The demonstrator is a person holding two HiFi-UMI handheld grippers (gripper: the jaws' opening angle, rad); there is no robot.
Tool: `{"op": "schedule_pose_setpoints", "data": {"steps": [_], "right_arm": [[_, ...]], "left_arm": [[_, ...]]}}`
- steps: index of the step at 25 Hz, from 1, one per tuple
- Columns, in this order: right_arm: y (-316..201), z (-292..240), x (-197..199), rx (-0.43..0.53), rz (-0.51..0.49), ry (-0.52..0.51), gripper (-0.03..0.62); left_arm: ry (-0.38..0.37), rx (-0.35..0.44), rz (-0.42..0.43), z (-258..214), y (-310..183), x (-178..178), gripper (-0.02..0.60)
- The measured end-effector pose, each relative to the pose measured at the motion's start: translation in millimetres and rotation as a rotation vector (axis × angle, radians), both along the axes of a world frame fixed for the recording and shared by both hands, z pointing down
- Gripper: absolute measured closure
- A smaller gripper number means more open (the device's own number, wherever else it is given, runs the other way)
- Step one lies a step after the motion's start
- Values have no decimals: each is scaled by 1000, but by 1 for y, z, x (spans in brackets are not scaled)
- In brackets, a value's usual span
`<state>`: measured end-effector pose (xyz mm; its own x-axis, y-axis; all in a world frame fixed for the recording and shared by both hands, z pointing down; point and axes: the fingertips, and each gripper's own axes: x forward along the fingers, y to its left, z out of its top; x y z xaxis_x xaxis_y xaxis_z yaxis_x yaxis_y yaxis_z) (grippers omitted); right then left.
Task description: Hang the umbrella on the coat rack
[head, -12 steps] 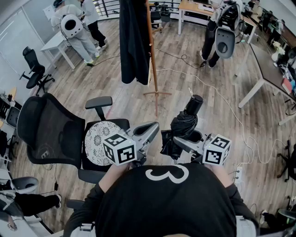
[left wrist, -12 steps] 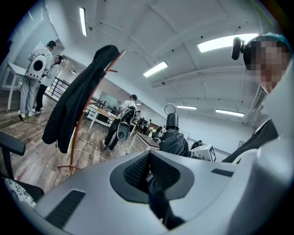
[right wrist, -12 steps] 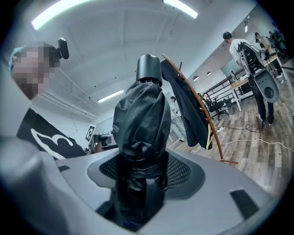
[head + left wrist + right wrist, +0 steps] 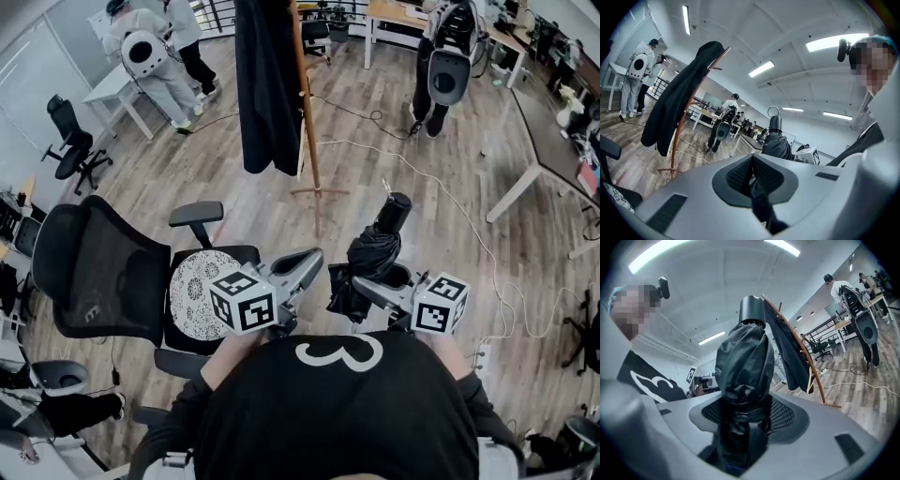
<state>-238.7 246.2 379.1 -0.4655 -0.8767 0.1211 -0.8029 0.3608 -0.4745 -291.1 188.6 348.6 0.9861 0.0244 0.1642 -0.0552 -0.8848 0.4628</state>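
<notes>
A folded black umbrella (image 4: 373, 255) stands upright in my right gripper (image 4: 362, 287), handle cap (image 4: 395, 208) on top. In the right gripper view both pads press on the umbrella's (image 4: 742, 369) bunched fabric, so my right gripper (image 4: 743, 414) is shut on it. My left gripper (image 4: 313, 257) is just left of the umbrella, jaws together with nothing seen between them. The left gripper view shows the left gripper (image 4: 751, 161) with its pads meeting and the umbrella (image 4: 777, 143) beyond. The wooden coat rack (image 4: 306, 112) stands ahead on the floor, a black coat (image 4: 267, 84) hanging on it.
A black office chair (image 4: 98, 272) with a patterned seat cushion (image 4: 194, 283) is close on the left. Cables (image 4: 441, 197) run over the wood floor right of the rack. People with backpacks (image 4: 150, 52) and desks (image 4: 548, 141) are farther off.
The head view has shifted a little, so the rack and the chair sit slightly further left. Both grippers and the umbrella stand as before.
</notes>
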Motion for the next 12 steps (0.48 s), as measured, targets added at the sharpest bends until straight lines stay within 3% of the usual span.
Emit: {"op": "schedule_pose_setpoints", "data": {"steps": [5,12], "right_arm": [[1,28,-5,12,-11,4,327],[-36,7,83,-24,-8,-67,326]], "left_arm": [[3,4,-3,30,2,-3,565],[-41,-27,-7,11,-32,81,565]]}}
